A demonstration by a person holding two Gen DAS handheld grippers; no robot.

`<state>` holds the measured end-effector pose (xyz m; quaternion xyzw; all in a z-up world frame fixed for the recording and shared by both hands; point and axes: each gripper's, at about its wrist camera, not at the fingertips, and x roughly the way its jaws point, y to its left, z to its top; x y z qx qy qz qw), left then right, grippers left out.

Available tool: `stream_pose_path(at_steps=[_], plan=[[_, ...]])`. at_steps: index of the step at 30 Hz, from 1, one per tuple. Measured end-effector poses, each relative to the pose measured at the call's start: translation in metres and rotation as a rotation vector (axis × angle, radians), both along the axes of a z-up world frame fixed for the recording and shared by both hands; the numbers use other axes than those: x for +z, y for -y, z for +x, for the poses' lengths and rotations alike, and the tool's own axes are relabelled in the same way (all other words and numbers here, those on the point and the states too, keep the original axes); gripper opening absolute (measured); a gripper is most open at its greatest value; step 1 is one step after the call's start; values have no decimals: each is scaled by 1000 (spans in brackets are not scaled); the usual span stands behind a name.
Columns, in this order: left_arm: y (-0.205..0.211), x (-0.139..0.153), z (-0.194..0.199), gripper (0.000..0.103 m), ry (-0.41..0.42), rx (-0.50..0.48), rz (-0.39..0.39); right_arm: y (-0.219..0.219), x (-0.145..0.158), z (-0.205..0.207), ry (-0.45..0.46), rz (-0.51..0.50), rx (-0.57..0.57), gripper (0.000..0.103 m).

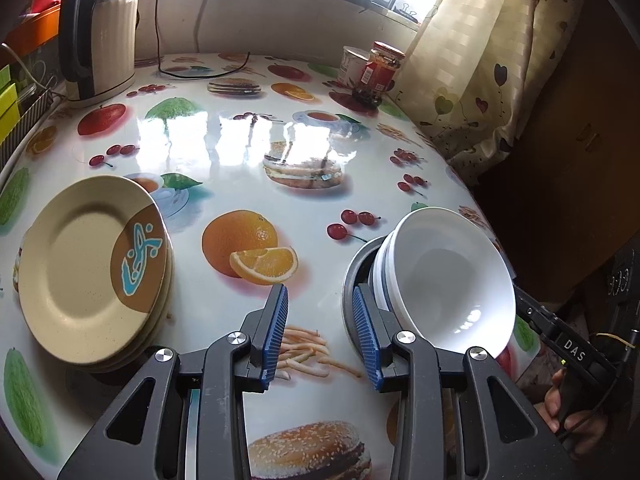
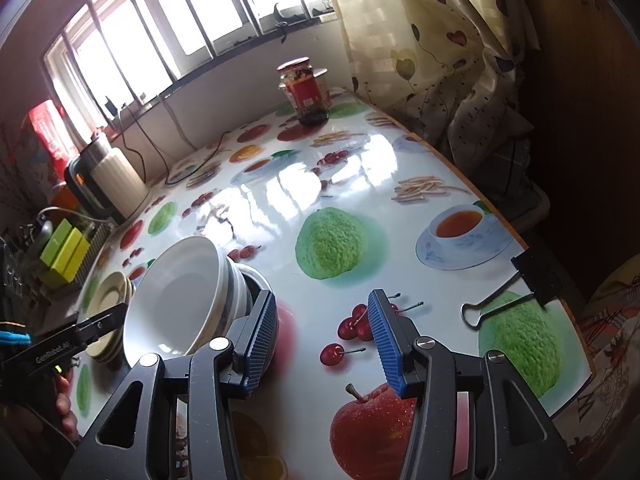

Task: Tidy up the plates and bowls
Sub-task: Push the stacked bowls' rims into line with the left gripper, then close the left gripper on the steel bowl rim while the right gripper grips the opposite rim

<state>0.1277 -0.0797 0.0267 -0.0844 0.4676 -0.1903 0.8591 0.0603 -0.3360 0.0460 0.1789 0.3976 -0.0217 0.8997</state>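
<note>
Bowls (image 1: 448, 276) just right of empty, part-open left jaws, left of equally empty right jaws, perhaps touching.

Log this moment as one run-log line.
left gripper: open, empty | right gripper: open, empty | plates: stacked | white bowls: nested, tilted

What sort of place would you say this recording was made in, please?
Most likely a home kitchen or dining corner: an electric kettle by the barred window, a food-print table with stacked plates and bowls.
</note>
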Motion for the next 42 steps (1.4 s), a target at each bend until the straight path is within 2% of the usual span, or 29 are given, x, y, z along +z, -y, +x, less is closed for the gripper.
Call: stream_pose_path(at_steps=[6,14,18,21,23,30,35,39,42], plan=[[0,-15,5,35,-76,-2,-65,-2,-17,3,-35,33,19,48],[1,-24,9,35,-106,-5,-88,-3,-30,9,-54,95,36,48],[-3,-32,12,35,-146,2,-136,-3,-34,12,-52,132,55,48],[-1,-30,11,35,-133,-4,-126,-2,-36,12,-40,165,59,43],[-3,-33,13,35,-145,-7,-147,-1,-39,12,-38,208,75,36],[-7,-39,14,35,-173,-3,-212,-2,-47,13,-29,312,104,25],[-8,-41,14,24,-177,-19,-259,-2,-47,13,-15,342,122,15],[-9,-42,13,18,-181,-29,-287,-2,-47,12,-8,356,132,12],[-6,-40,13,10,-169,-45,-295,-3,-46,12,-6,353,132,12]])
